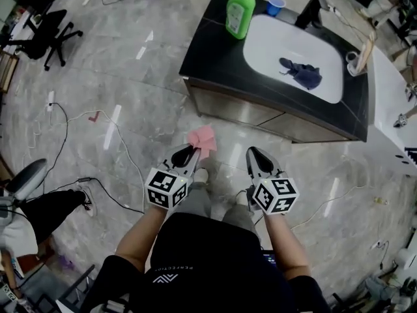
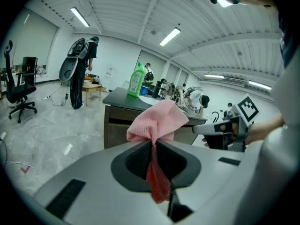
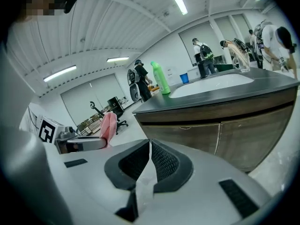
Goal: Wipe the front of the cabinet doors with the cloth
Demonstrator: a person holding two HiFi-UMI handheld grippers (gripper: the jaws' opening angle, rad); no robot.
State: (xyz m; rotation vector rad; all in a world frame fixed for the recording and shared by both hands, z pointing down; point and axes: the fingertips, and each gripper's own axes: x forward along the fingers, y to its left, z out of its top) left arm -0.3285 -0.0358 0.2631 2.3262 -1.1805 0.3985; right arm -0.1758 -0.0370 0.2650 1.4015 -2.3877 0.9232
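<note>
A pink cloth (image 1: 203, 139) (image 2: 158, 121) is pinched in my left gripper (image 1: 187, 152) (image 2: 153, 142), bunched above the jaws with a tail hanging below. My right gripper (image 1: 255, 154) (image 3: 149, 142) is shut with nothing in it. Both are held over the floor, a short way in front of the cabinet doors (image 1: 260, 112) (image 3: 220, 137) (image 2: 117, 132) under the black counter (image 1: 215, 51). The cloth also shows at the left of the right gripper view, cloth (image 3: 108, 125).
On the counter stand a green bottle (image 1: 240, 8) and a blue cup (image 1: 275, 4); a dark rag (image 1: 301, 72) lies in the white basin (image 1: 273, 41). Cables (image 1: 117, 142) trail on the floor at left, beside office chairs (image 1: 49, 34). People stand in the background (image 3: 201, 50).
</note>
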